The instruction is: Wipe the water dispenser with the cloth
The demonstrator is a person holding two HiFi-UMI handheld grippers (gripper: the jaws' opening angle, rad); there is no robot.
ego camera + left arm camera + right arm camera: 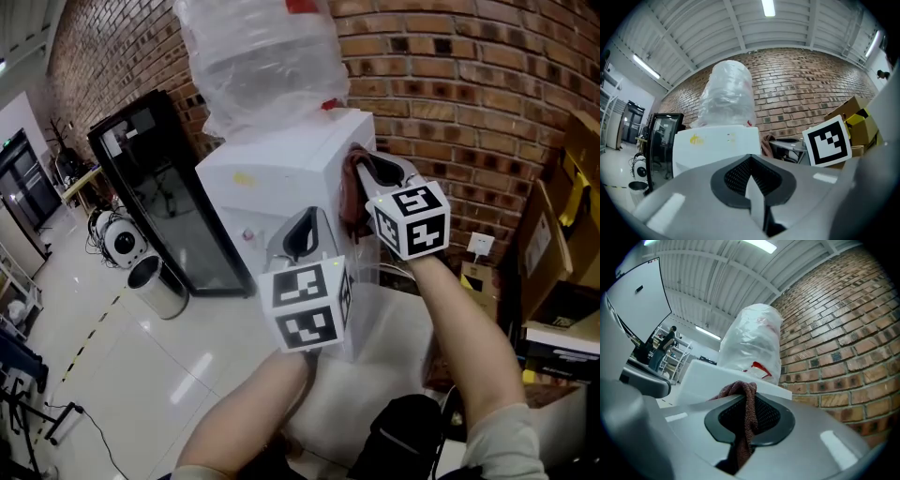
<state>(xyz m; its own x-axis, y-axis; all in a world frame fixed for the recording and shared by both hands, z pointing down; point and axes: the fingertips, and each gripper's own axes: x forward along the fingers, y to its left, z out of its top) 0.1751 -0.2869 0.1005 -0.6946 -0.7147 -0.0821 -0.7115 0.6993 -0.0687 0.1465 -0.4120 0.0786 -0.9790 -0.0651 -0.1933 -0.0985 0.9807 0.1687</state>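
Cabinet (pixel 155 183) left of dispenser (pixel 281 173), boxes (pixel 542 239) right; cloth (pixel 352 202) in right tongs (pixel 749 401).

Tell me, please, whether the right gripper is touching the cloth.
Touching. The right gripper view shows the cloth pinched between the jaws of the right gripper, with its fold bulging out above them.
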